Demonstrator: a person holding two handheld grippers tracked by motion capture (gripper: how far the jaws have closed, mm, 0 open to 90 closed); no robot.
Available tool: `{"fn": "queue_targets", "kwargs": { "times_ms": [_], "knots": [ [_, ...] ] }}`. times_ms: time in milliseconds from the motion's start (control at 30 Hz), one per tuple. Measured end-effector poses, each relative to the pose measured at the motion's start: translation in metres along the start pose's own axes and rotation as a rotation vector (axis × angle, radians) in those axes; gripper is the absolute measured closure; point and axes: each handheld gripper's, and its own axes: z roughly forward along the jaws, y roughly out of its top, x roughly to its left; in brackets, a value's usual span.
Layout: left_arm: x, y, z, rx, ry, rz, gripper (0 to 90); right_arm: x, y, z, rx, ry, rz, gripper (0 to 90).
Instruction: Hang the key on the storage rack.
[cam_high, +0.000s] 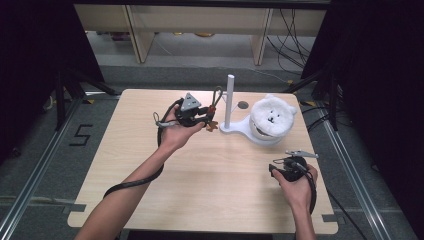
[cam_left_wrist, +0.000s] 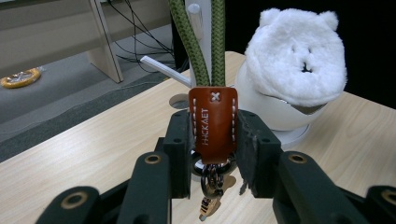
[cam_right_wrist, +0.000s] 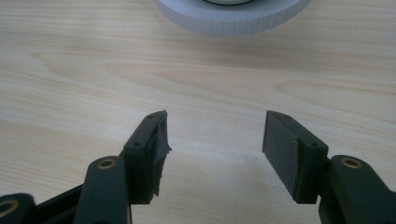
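The left tool (cam_left_wrist: 214, 154) is clenched on a brown leather key fob (cam_left_wrist: 213, 122), its two black pads pressing the tab's left and right edges. A doubled olive-green cord loop (cam_left_wrist: 205, 44) rises straight up from the top of the fob toward twelve o'clock, and a dark metal ring with small brass-coloured pieces (cam_left_wrist: 212, 186) hangs below the tab between the jaws. In the high view the left tool (cam_high: 202, 120) is held above the surface (cam_high: 150, 150) at about eleven o'clock of its middle, with the cord loop (cam_high: 216, 96) standing up just beside a white upright post (cam_high: 230, 97). That post rises from a flat white stand (cam_high: 235, 129) whose rounded end carries a white dome wearing a fluffy white bear-face hat (cam_high: 272, 116); the hat sits at roughly one o'clock of the surface's middle. From the left gripper view the hat (cam_left_wrist: 294, 56) lies at two o'clock of the fob, well behind it, and whether the cord touches the post cannot be told.

The right tool (cam_right_wrist: 215, 140) is released, its jaws wide apart over bare wood, with the ribbed white edge of the stand (cam_right_wrist: 233, 18) at twelve o'clock. In the high view the right tool (cam_high: 294, 161) rests at about four o'clock, near the surface's right edge, well apart from the fob.
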Motion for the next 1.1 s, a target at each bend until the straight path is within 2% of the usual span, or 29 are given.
{"fn": "queue_targets", "kwargs": {
  "times_ms": [167, 367, 467, 667, 767, 833, 867, 1000, 1033, 1100],
  "knots": [
    [0.001, 0.001, 0.003, 0.008, 0.001, 0.004, 66.4, -0.001, 0.001, -0.001, -0.002, 0.002, -0.009, 41.4],
    [0.001, 0.0, 0.008, 0.013, 0.001, -0.004, 66.4, 0.0, 0.0, -0.001, 0.006, 0.003, 0.007, 41.5],
    [0.002, 0.0, 0.01, 0.017, 0.002, -0.007, 66.4, -0.001, 0.0, 0.0, 0.0, -0.007, -0.018, 41.4],
    [0.002, -0.001, 0.014, 0.027, 0.003, -0.006, 66.4, -0.001, 0.0, 0.001, -0.006, -0.004, -0.009, 41.4],
    [0.001, -0.002, 0.018, 0.03, 0.004, -0.01, 66.3, -0.002, -0.001, 0.001, 0.0, -0.008, -0.031, 41.5],
    [0.001, -0.002, 0.019, 0.031, 0.006, -0.011, 66.3, -0.002, 0.0, 0.0, 0.001, -0.005, -0.023, 41.4],
    [0.0, -0.002, 0.02, 0.031, 0.005, -0.013, 66.3, 0.0, 0.0, 0.0, 0.006, -0.001, 0.003, 41.4],
    [-0.002, -0.002, 0.023, 0.038, 0.005, -0.011, 66.3, -0.001, 0.0, 0.0, 0.007, 0.001, 0.002, 41.4],
    [-0.002, -0.002, 0.024, 0.037, 0.005, -0.014, 66.3, 0.001, 0.0, 0.0, 0.0, 0.001, 0.034, 41.4],
    [-0.002, -0.002, 0.026, 0.041, 0.006, -0.013, 66.2, 0.001, 0.0, 0.001, -0.001, -0.004, 0.031, 41.4]
  ]
}}
